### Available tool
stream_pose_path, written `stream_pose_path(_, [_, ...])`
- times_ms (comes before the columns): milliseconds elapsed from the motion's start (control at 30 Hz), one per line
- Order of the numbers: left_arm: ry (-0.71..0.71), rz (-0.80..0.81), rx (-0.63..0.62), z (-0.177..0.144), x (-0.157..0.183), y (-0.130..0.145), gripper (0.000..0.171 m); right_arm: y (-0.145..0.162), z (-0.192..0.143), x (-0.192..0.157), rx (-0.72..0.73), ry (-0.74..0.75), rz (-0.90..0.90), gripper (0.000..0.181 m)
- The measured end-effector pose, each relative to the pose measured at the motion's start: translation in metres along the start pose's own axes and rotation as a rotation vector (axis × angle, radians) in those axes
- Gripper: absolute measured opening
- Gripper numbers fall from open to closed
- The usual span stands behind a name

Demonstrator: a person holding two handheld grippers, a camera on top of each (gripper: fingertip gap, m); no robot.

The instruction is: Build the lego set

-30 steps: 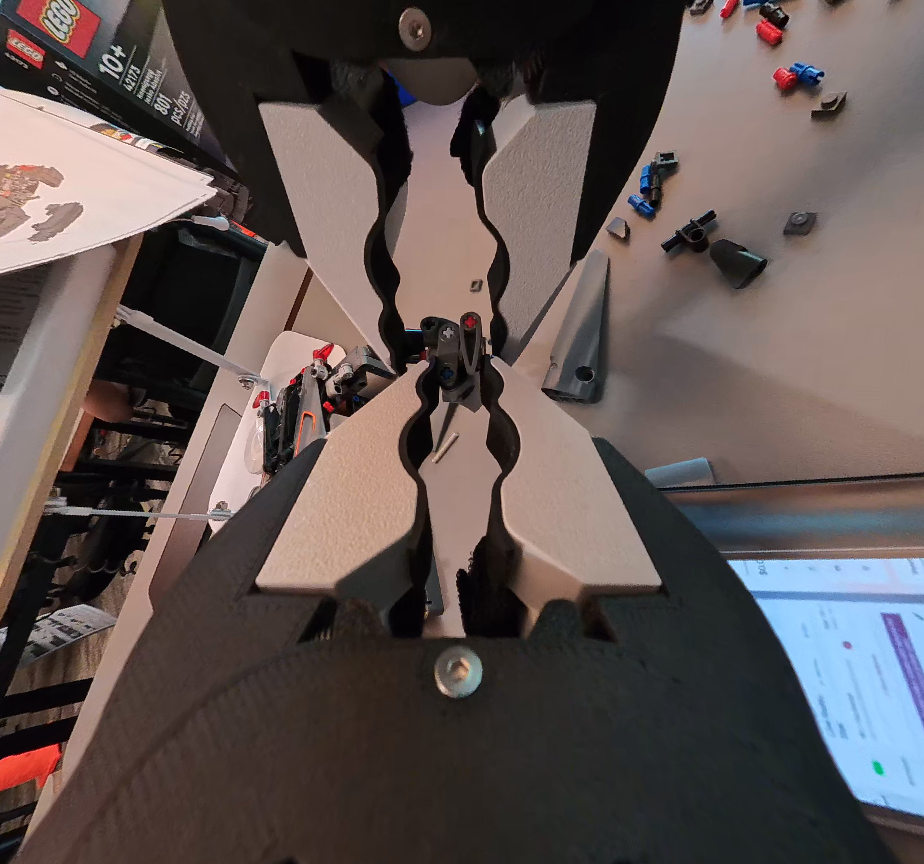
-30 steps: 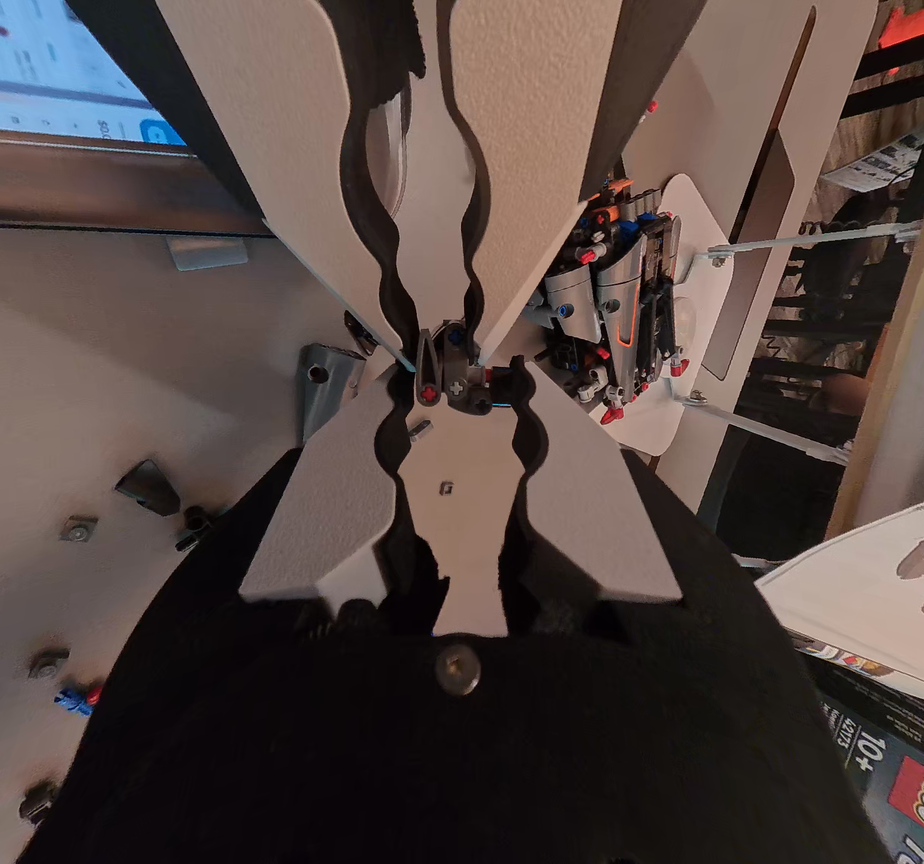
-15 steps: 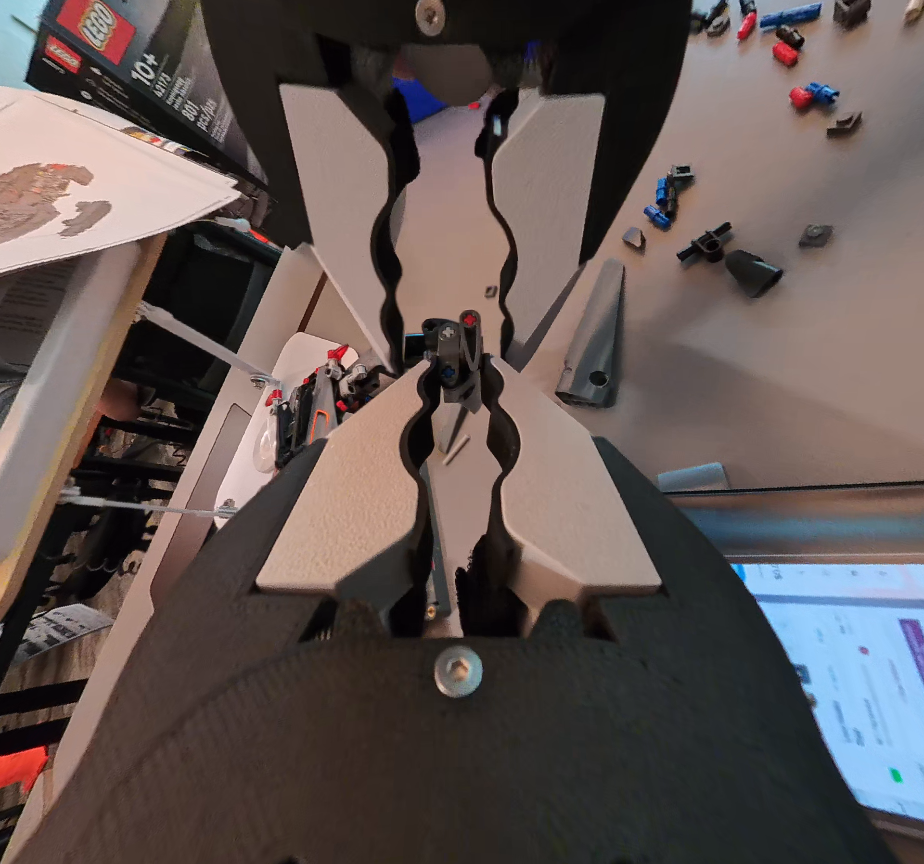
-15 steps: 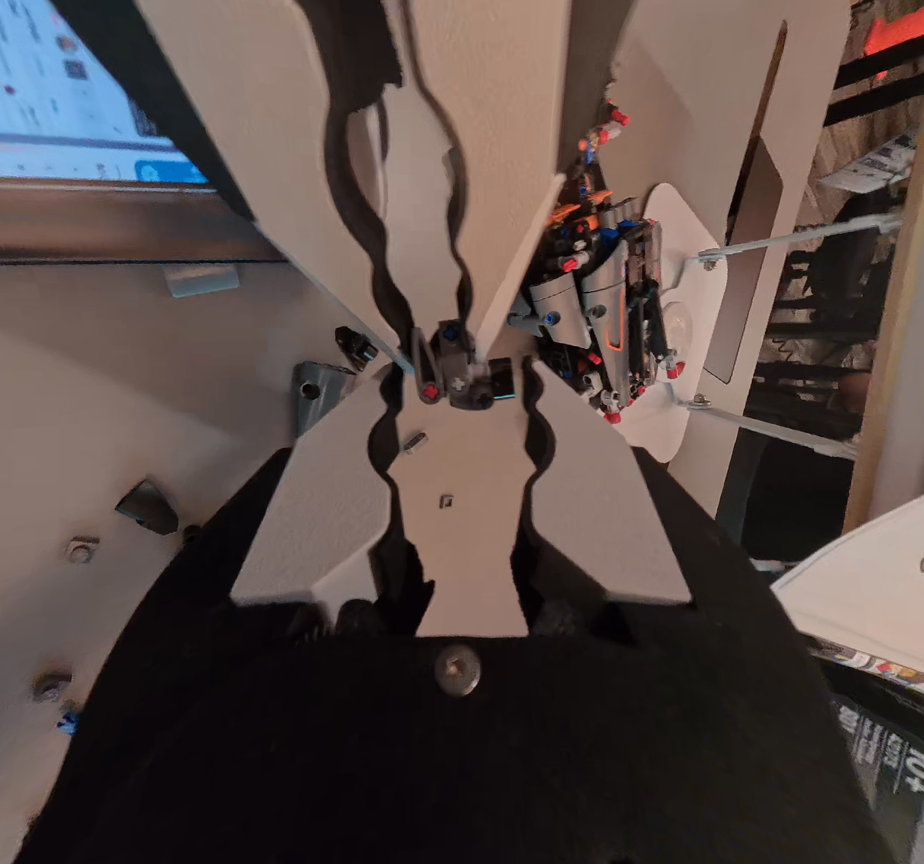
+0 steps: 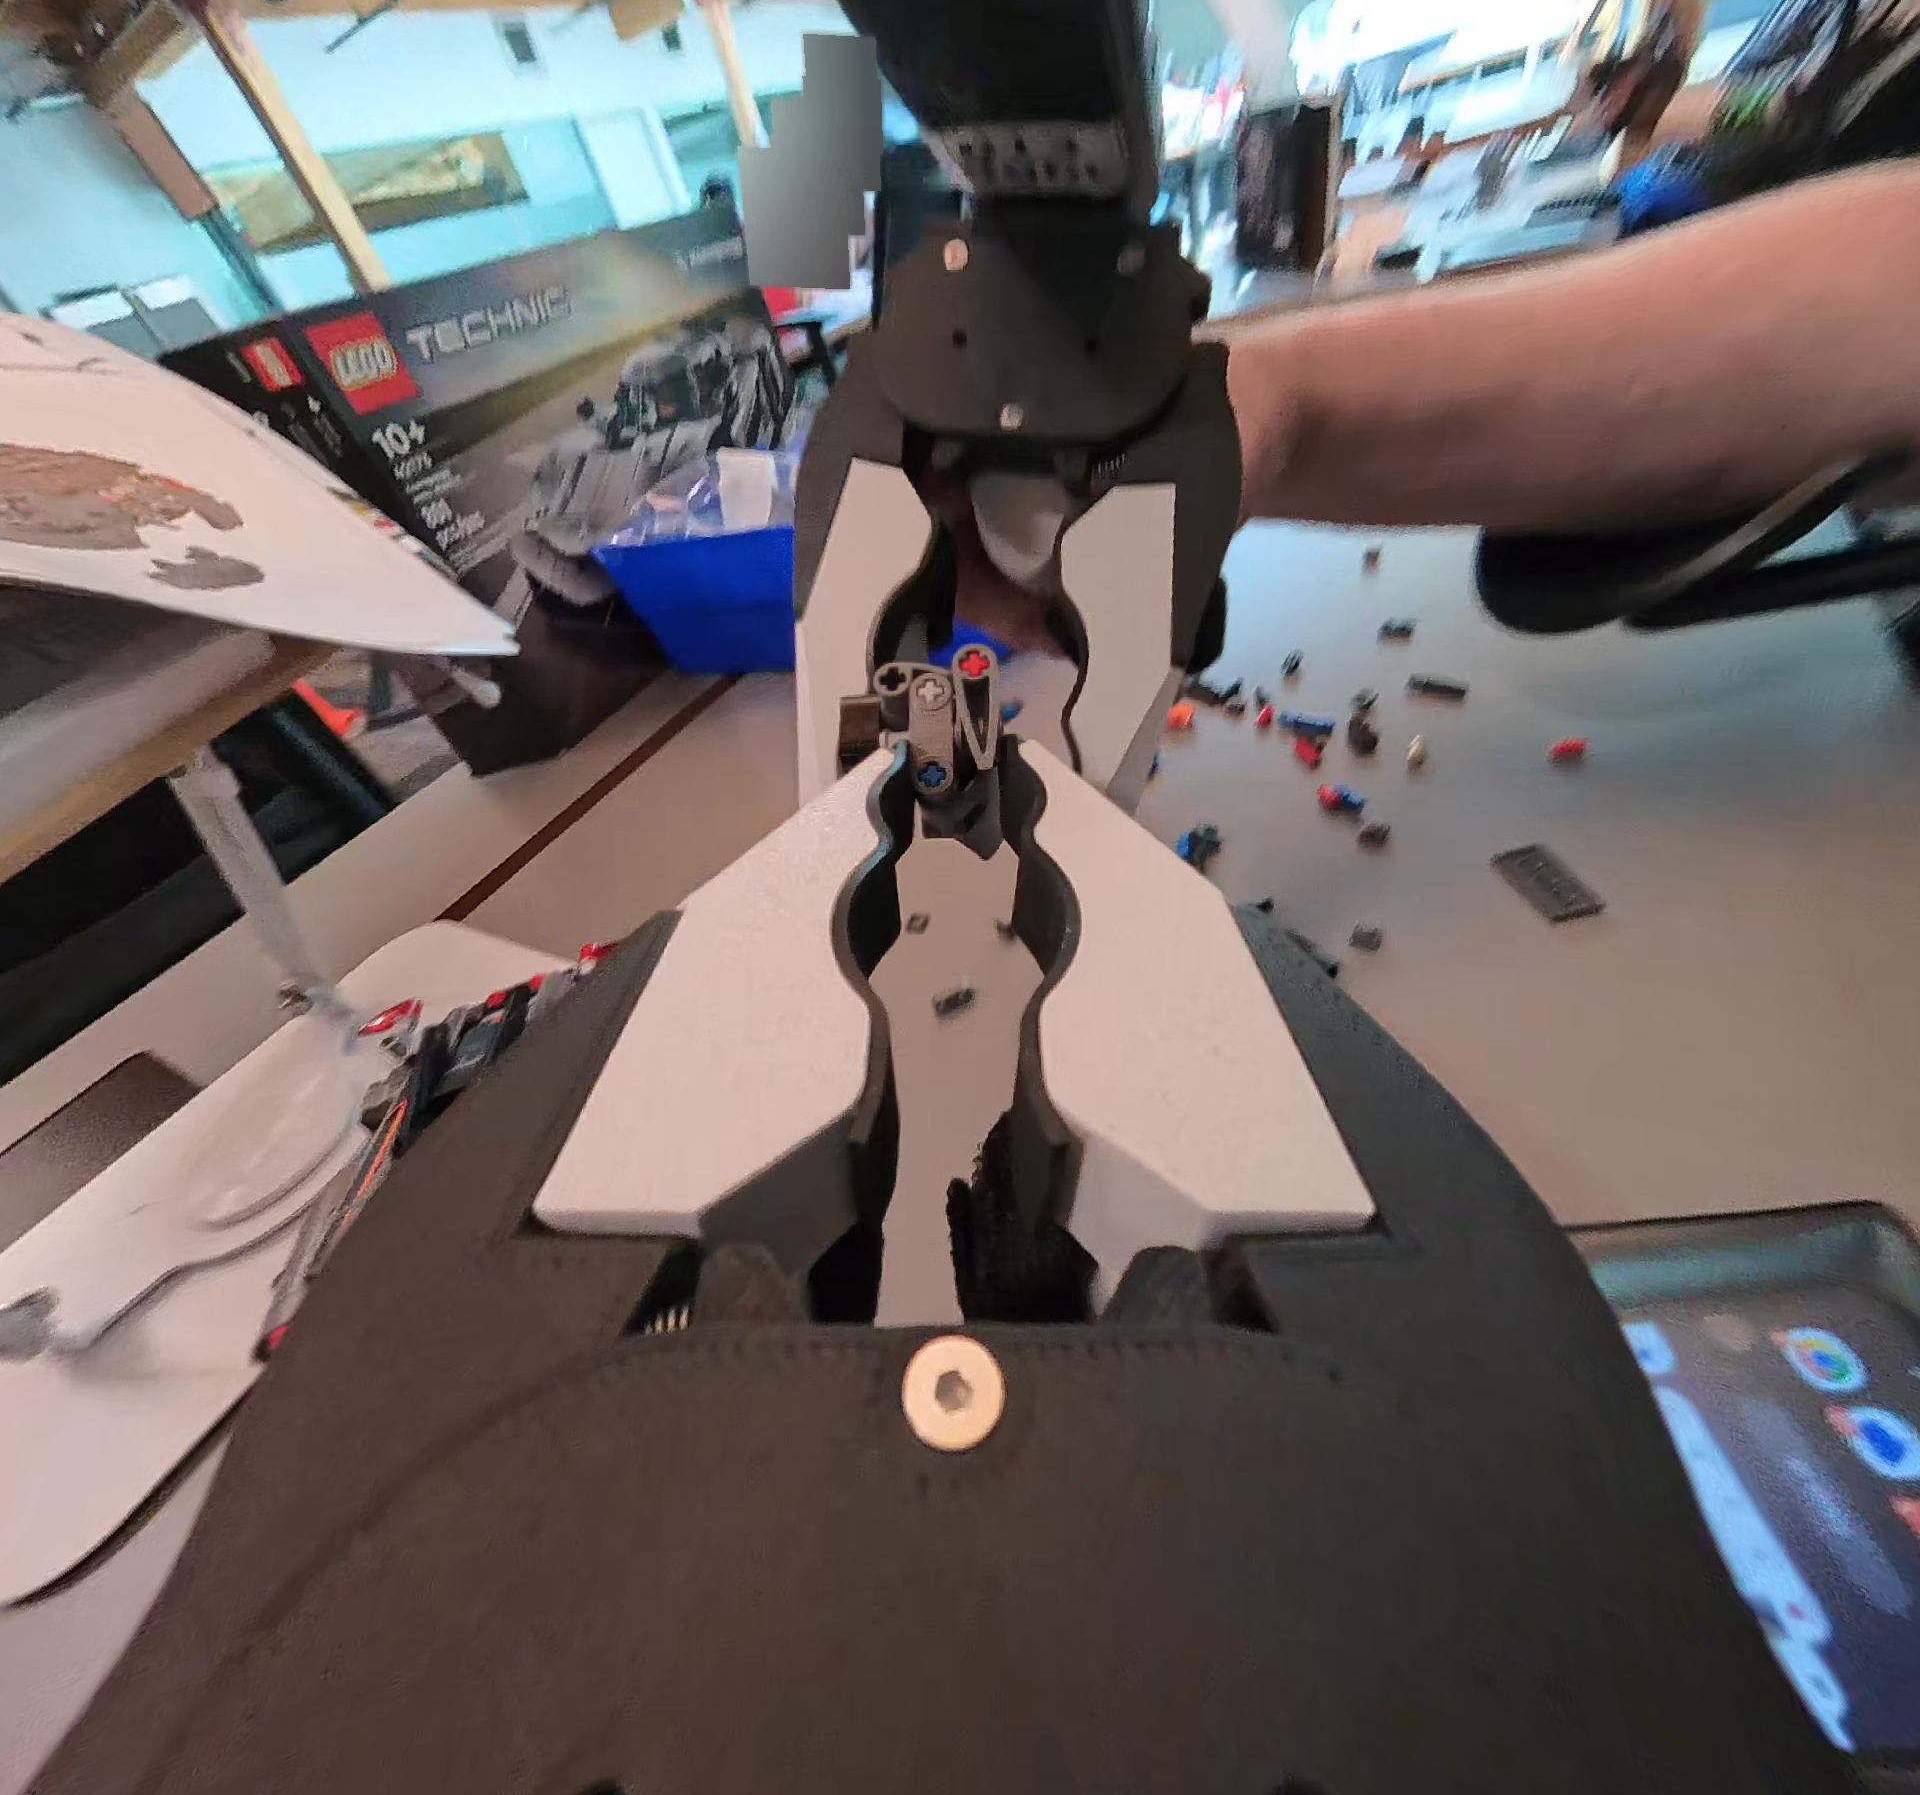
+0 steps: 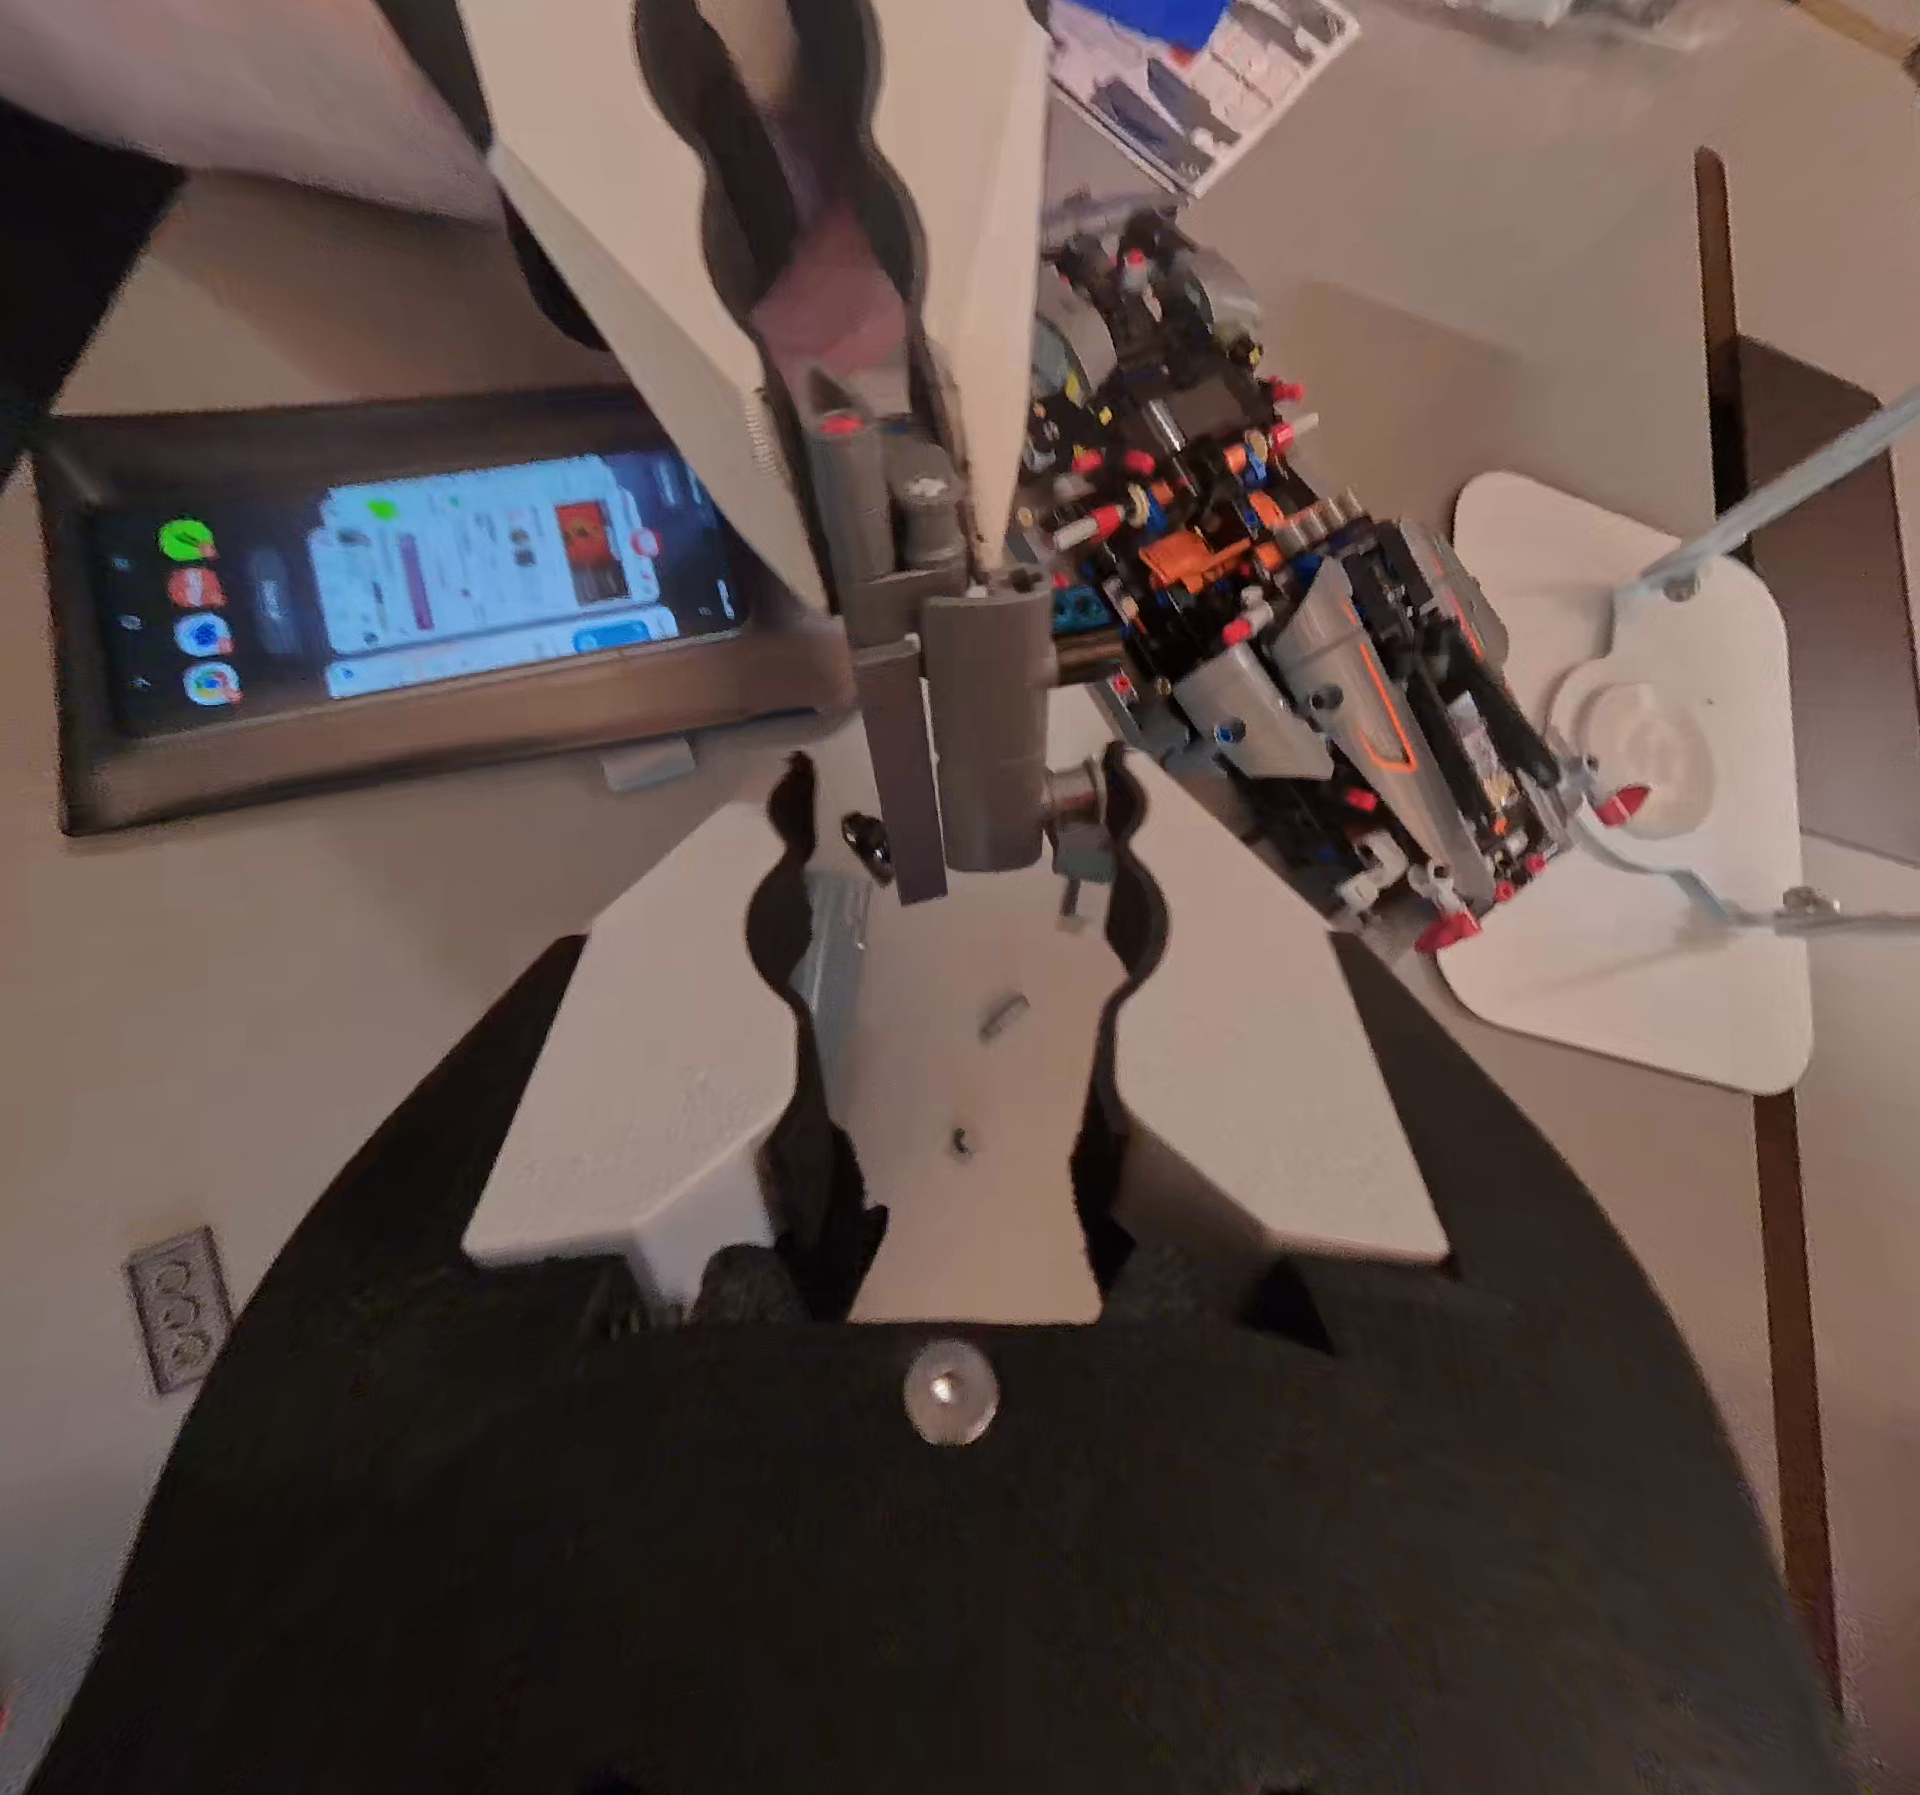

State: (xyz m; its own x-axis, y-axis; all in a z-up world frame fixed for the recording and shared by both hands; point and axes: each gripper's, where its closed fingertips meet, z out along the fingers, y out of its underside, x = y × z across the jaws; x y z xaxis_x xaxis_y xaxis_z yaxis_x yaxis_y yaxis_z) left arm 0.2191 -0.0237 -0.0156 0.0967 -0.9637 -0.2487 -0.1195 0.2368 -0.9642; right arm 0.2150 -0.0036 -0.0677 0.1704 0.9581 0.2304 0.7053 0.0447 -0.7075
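The left hand-held gripper (image 5: 948, 789) is clamping the lower end of a small grey Technic sub-assembly (image 5: 940, 722) above the tabletop (image 5: 1558, 1070). The right hand-held gripper (image 6: 951, 810) is standing apart around the same piece (image 6: 971, 706), its fingertips (image 6: 1127, 810) beside it. The half-built model (image 6: 1320, 623) is lying on a white stand (image 6: 1662, 966). A dark printed set box (image 5: 499, 415), a blue bin (image 5: 707, 592), scattered loose pieces (image 5: 1340, 769) and a lit tablet (image 6: 416, 592) are sitting around.
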Motion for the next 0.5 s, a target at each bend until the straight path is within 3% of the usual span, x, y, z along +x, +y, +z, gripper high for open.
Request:
stream_pose_path(33, [0.023,-0.022,0.040,-0.002,0.001,-0.005,0.014,-0.004,0.000,0.000,0.015,0.017,-0.014,0.041])
stream_pose_path(167, [0.058,-0.070,0.097,-0.005,0.001,-0.010,0.014,-0.007,-0.004,0.005,0.008,0.072,-0.040,0.037])
stream_pose_path(367, [0.014,-0.060,0.073,-0.002,-0.006,-0.006,0.025,0.006,-0.009,0.022,-0.129,0.229,-0.161,0.036])
stream_pose_path(500, [0.002,-0.025,-0.001,0.006,-0.004,0.005,0.020,0.011,-0.007,0.026,-0.194,0.289,-0.232,0.037])
